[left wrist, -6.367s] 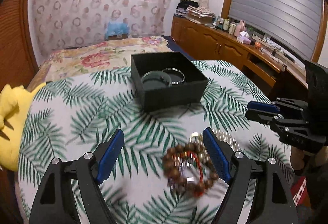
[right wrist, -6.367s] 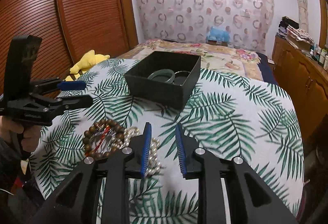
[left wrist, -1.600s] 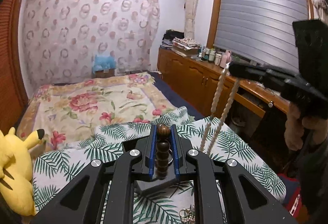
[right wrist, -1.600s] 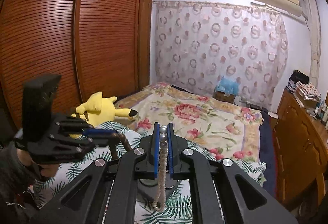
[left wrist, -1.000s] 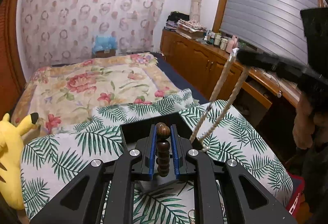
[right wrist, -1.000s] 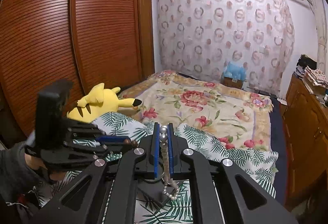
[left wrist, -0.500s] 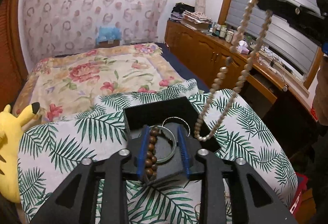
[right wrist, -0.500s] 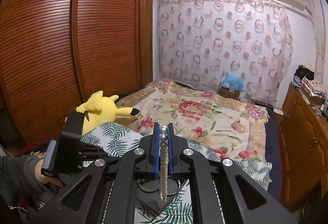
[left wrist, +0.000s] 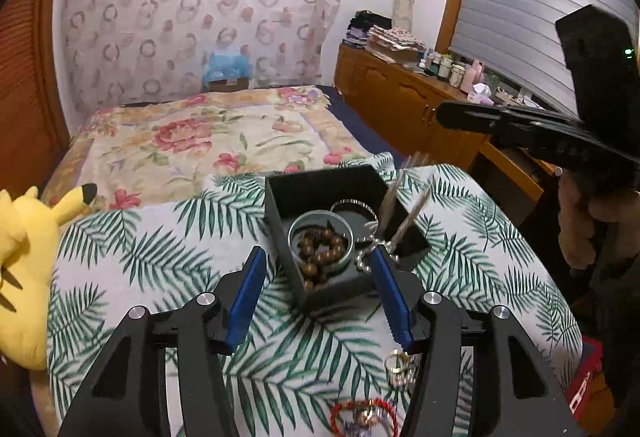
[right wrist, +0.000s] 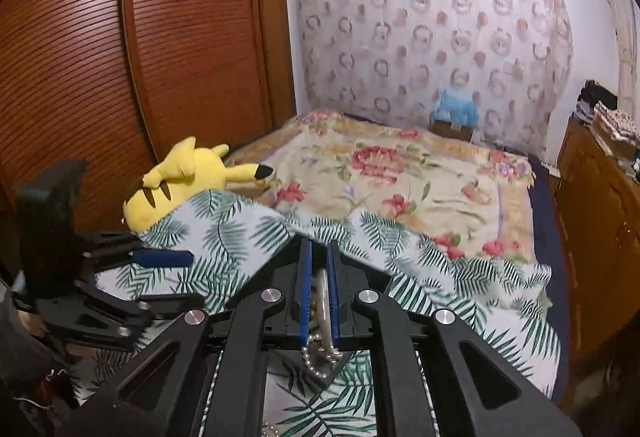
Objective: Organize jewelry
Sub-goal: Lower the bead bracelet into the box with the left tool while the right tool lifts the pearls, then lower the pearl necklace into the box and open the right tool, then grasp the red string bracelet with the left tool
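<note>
Your left hand-held gripper (left wrist: 318, 295) stands wide open with nothing between its blue pads, poised just in front of the black box (left wrist: 280, 213) on the palm-leaf cloth (left wrist: 132, 253). Inside the box, the wooden bead bracelet (left wrist: 320, 251) lies coiled: dark brown, round, glossy beads, mostly within a pale green bangle (left wrist: 295, 233), with a few beads trailing out toward the near wall. A thin silver bangle (left wrist: 352, 203) lies behind it, toward the far side of the box.

Your right hand-held gripper (right wrist: 319, 289) is clamped on the pearl necklace (right wrist: 320, 349), a string of small whitish-silver beads pinched between the blue pads, its loop hanging below them. From the left wrist view the same strand drops, motion-blurred, from the right gripper's tip into the right side of the box, and its low end lies bunched on the box floor just beside the green bangle.

On the cloth close to you there are small gold-coloured rings (left wrist: 400, 365) and a red cord bracelet (left wrist: 360, 415) with mixed beads, both outside the box. A yellow plush toy (left wrist: 24, 257) rests at the left edge of the cloth, beside the floral bedspread (left wrist: 192, 141).
</note>
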